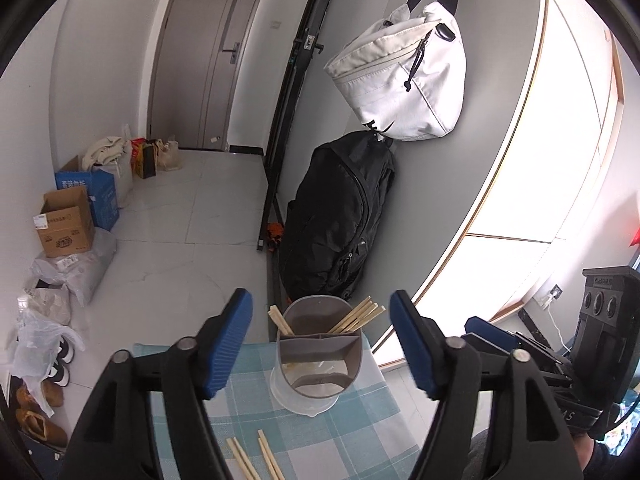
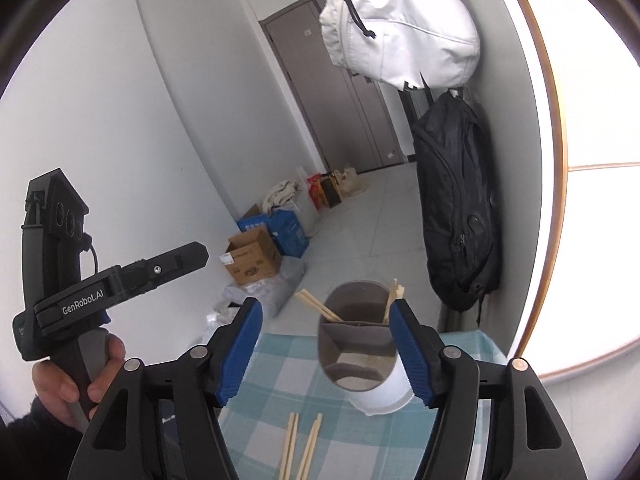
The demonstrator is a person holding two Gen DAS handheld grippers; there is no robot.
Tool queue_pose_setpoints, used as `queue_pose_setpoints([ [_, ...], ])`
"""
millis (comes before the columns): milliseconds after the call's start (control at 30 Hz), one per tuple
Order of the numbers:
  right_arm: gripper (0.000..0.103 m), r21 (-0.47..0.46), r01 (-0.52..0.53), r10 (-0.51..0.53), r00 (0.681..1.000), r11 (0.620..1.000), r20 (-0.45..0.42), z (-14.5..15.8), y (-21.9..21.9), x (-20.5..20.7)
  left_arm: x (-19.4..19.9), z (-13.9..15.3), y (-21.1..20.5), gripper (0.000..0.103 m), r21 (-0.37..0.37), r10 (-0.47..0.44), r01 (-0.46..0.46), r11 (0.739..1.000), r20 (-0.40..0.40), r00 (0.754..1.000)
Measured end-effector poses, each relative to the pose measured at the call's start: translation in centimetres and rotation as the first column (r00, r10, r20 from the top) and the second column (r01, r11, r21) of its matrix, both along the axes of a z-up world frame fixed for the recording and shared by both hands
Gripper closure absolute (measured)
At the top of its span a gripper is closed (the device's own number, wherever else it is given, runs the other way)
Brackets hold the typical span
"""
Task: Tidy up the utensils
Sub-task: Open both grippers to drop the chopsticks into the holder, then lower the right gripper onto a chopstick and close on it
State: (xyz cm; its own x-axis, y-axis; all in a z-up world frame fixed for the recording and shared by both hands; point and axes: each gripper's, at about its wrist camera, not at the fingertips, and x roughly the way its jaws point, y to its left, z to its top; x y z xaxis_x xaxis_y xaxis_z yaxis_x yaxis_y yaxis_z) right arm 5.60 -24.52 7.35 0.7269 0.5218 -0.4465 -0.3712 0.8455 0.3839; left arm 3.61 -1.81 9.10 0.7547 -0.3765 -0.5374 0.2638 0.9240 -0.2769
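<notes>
Loose chopsticks [image 1: 256, 458] lie below the spread, empty left gripper [image 1: 322, 346].

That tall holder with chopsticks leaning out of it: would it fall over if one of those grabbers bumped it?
Probably. The holder looks tall for its base and stands on a checked cloth. Its chopsticks lean outward above the rim, which likely adds top weight. It seems light plastic.

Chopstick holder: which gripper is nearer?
Right, apparently, though only slightly: the right gripper has one fingertip overlapping the rim of the chopstick holder in its view. The left gripper faces it centred between open fingers, clear of both.
</notes>
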Motion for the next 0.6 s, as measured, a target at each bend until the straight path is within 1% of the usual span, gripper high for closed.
queue_pose_setpoints([
  [100, 0.032, -0.009, -0.011, 0.011, 0.999, 1.0, 0.038, 0.2, 0.6, -1.5, -1.5, 0.1, 0.1, 0.028, 0.014, 0.021, -0.021, 1.0, 0.04, 0.999],
  [233, 0.029, -0.02, -0.028, 0.03, 0.997, 0.999, 0.075, -0.1, 1.5, -3.4, -3.1, -0.3, 0.4, 0.026, 0.017, 0.042, -0.043, 0.999, 0.063, 0.997],
  [267, 0.027, -0.02, -0.034, 0.035, 0.996, 0.999, 0.081, -0.3, 1.6, -3.9, -3.5, -0.4, 0.4, 0.025, 0.021, 0.049, -0.051, 0.998, 0.068, 0.996],
  [300, 0.025, -0.022, -0.036, 0.038, 0.995, 0.999, 0.09, -0.4, 1.9, -4.4, -3.9, -0.7, 0.5, 0.02, 0.027, 0.058, -0.06, 0.998, 0.073, 0.996],
  [333, 0.024, -0.028, -0.038, 0.04, 0.994, 0.999, 0.099, -0.6, 2.0, -4.7, -4.4, -0.9, 0.6, 0.018, 0.03, 0.063, -0.065, 0.997, 0.076, 0.995],
  [400, 0.02, -0.041, -0.041, 0.046, 0.992, 0.998, 0.117, -1.0, 2.4, -5.5, -5.2, -1.5, 0.7, 0.017, 0.036, 0.08, -0.084, 0.996, 0.087, 0.993],
  [500, 0.018, -0.061, -0.05, 0.058, 0.989, 0.997, 0.133, -1.9, 3.1, -6.5, -5.9, -2.6, 1.1, 0.017, 0.048, 0.106, -0.111, 0.993, 0.094, 0.99],
  [600, 0.014, -0.09, -0.057, 0.07, 0.987, 0.994, 0.144, -2.9, 3.7, -7.4, -6.5, -4.3, 1.5, 0.017, 0.047, 0.135, -0.14, 0.989, 0.104, 0.985],
])
